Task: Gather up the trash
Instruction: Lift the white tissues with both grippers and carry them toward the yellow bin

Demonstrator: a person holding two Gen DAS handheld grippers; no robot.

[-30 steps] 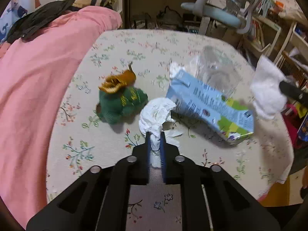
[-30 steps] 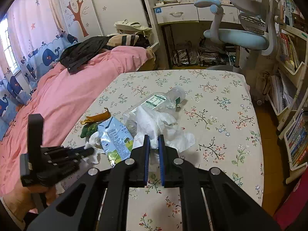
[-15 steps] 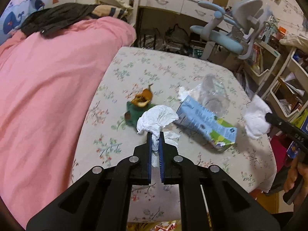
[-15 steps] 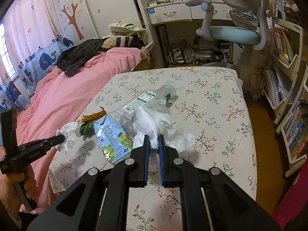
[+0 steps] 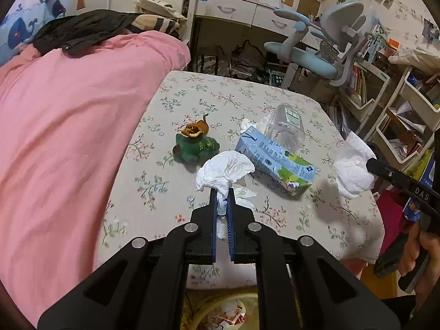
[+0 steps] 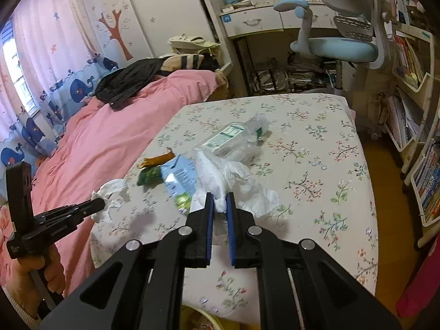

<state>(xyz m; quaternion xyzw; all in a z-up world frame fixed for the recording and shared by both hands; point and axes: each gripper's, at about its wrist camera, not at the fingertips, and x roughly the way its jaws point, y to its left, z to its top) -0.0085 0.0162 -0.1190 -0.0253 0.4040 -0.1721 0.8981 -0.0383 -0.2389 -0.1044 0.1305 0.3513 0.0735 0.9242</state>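
My left gripper [image 5: 222,192] is shut on a crumpled white tissue [image 5: 224,169], lifted clear of the floral table [image 5: 192,93]. My right gripper [image 6: 219,196] is shut on a bigger white tissue [image 6: 228,176], also off the table. On the table lie a flattened blue and green carton [image 5: 275,162], a clear plastic bottle [image 5: 286,126], a green wrapper [image 5: 196,148] and an orange peel [image 5: 194,129]. In the right wrist view the left gripper [image 6: 100,205] with its tissue [image 6: 112,195] shows at the left. The right gripper's tissue [image 5: 353,169] shows at the right of the left wrist view.
A pink duvet [image 5: 68,115] covers the bed left of the table. A blue desk chair [image 6: 335,44] and a white desk [image 6: 255,22] stand behind it, with bookshelves [image 6: 412,110] on the right. A yellow-rimmed bin [image 5: 220,310] sits below the table's near edge.
Both grippers have pulled back from the table with their tissues, the left one also rising. The table's trash looks smaller, and the bin below has come into view.
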